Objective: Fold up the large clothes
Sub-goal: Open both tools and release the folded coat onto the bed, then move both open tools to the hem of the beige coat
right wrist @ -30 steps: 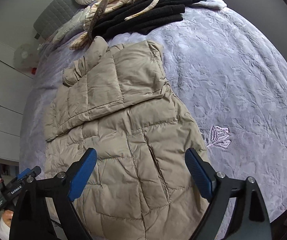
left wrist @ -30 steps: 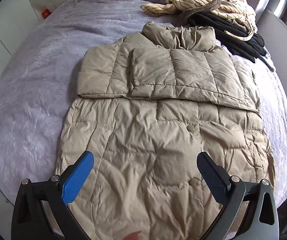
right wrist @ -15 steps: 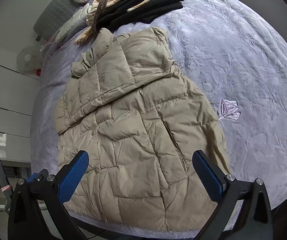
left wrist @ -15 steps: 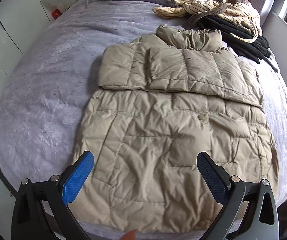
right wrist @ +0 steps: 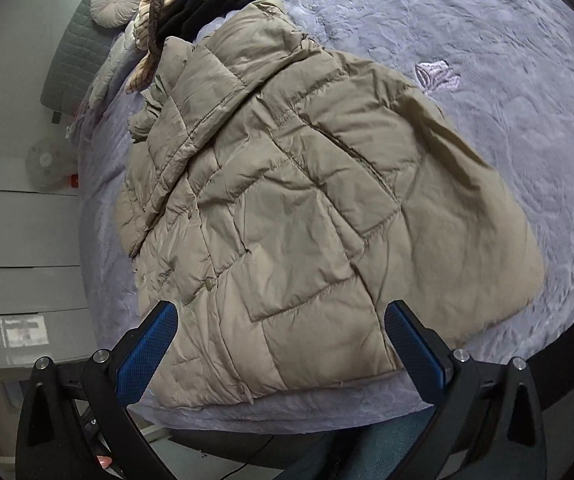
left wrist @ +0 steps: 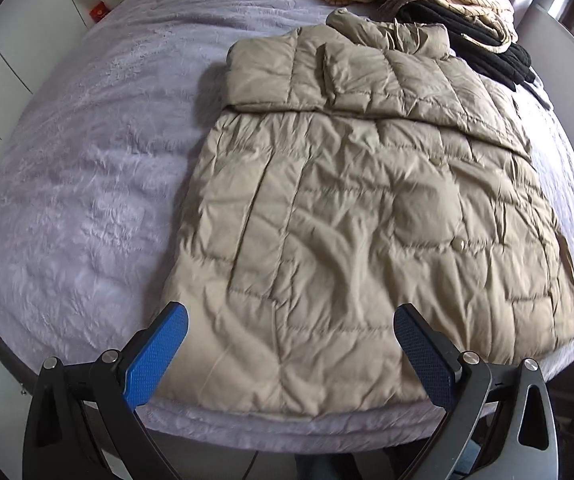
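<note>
One tan puffer jacket (left wrist: pixel 367 216) lies under two wide-open, empty hand-held grippers, left (left wrist: pixel 291 356) and right (right wrist: pixel 281 352).

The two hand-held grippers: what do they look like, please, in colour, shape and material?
Both look alike. The left hand-held gripper and the right hand-held gripper each have two black angular fingers with triangular cut-outs, silver round bolts at the joints, and flat blue pads with a fine dotted texture.
</note>
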Tool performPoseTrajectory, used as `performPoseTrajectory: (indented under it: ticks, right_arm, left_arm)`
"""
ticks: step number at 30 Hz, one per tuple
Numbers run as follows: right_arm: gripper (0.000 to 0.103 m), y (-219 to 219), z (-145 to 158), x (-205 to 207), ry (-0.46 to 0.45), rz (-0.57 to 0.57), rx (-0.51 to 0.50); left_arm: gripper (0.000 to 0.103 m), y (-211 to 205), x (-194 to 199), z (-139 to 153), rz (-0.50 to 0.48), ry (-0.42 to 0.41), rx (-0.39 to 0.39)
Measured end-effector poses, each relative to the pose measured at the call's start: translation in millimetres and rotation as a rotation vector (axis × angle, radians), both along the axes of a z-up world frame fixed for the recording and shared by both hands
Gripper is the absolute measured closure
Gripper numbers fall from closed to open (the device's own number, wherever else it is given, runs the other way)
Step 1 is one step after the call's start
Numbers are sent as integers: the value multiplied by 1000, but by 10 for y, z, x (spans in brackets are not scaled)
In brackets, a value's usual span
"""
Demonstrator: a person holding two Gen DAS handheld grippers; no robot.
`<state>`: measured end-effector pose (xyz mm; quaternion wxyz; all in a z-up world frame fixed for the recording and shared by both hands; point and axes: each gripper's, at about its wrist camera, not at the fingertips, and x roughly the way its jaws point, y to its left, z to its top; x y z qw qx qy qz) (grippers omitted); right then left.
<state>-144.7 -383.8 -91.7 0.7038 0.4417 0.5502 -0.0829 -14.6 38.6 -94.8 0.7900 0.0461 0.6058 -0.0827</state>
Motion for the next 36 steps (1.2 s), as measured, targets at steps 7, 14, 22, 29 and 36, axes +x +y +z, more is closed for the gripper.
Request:
performPoseTrajectory:
  ticks: [7,14,22,29,36]
  right_arm:
    - [0,111,13,-256,22,-27,2]
    - [0,73,18,-251,47,-5,26]
    - [0,-139,21,-264,91,78,-18]
    - [0,-310,-143,-333,121,41,29]
    - [0,-405,-260,-495,109,-17,99]
  left_arm:
    - [0,135,-143,-40,-22,12,-7]
    - [0,222,-301,-38,19,31,-15]
    - [0,84,-449,-186,80,89,24]
    - [0,36,-511,-314,91,133,37]
    - [0,377,-562,-453,195,165,-86]
